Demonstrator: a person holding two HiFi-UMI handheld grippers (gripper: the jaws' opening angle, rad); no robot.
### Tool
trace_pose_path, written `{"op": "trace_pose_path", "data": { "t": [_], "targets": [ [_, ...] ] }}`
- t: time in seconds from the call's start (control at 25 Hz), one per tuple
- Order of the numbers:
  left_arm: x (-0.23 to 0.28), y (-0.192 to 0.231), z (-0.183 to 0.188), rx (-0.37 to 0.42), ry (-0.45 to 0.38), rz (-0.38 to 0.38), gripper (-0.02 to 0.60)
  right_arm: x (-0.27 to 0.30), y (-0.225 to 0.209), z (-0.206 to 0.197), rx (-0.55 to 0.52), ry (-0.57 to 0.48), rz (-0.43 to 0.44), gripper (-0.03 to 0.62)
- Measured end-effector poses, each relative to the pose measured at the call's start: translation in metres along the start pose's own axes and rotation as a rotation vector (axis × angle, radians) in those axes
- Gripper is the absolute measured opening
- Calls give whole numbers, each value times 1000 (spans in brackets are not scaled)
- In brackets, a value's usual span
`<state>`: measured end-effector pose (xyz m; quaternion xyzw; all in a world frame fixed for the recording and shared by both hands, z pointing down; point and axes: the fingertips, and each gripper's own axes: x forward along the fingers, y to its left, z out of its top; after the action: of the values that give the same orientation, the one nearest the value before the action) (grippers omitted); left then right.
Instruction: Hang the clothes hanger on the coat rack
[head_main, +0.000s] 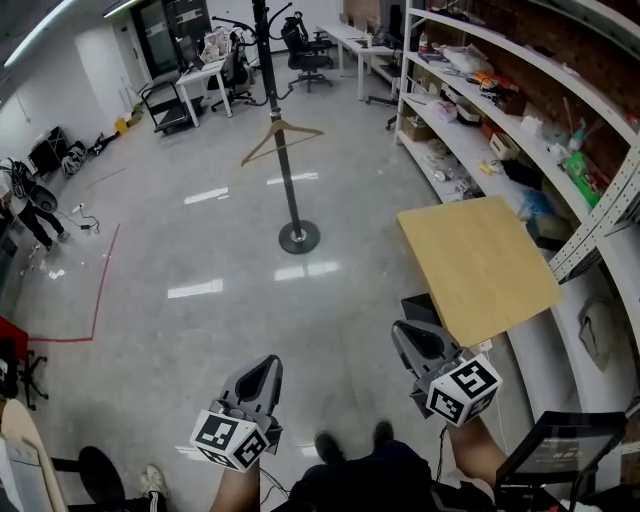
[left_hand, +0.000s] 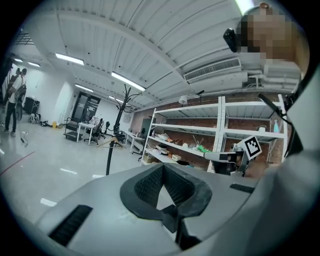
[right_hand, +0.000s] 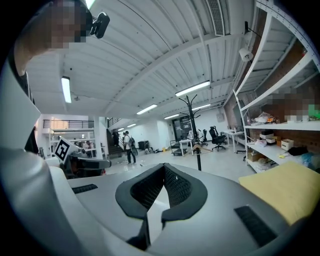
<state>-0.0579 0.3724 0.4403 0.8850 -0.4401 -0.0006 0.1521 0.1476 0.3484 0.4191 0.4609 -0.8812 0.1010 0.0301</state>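
A wooden clothes hanger (head_main: 282, 135) hangs on the black coat rack (head_main: 283, 170), which stands on a round base in the middle of the floor. Both grippers are well short of it, low in the head view. My left gripper (head_main: 262, 366) is shut with nothing between its jaws, and so is my right gripper (head_main: 405, 335). The left gripper view looks over the shut left gripper (left_hand: 162, 166) at the coat rack (left_hand: 111, 155) and the hanger (left_hand: 114, 143) far off. In the right gripper view, past the shut right gripper (right_hand: 164, 166), the coat rack (right_hand: 197, 135) stands small in the distance.
A light wooden table top (head_main: 480, 265) is close on the right, with long white shelves (head_main: 500, 110) full of items behind it. Desks, office chairs and a cart (head_main: 165, 100) line the far wall. A person (head_main: 25, 205) stands at the far left. Red tape (head_main: 100, 290) marks the floor.
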Motion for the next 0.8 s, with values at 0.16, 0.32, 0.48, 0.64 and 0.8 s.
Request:
{"op": "trace_pose_path", "data": {
  "t": [0.16,0.32,0.48,0.64,0.8],
  "targets": [
    [-9,-7,5,-24,-14,30,-2,-7,4,3,-22,6,4,5],
    [-9,-18,13,-9,-24,49,-2,-9,5,12,-61,0,35,5],
    [0,-31,15,20,-26,29,-2,-17,-1,15,-56,-16,31,5],
    [5,-38,17,22,-32,15,-2,-22,-3,15,-67,-16,28,5],
    [9,-43,19,22,-36,7,-2,-28,-7,20,-67,-28,22,5]
  ]
}}
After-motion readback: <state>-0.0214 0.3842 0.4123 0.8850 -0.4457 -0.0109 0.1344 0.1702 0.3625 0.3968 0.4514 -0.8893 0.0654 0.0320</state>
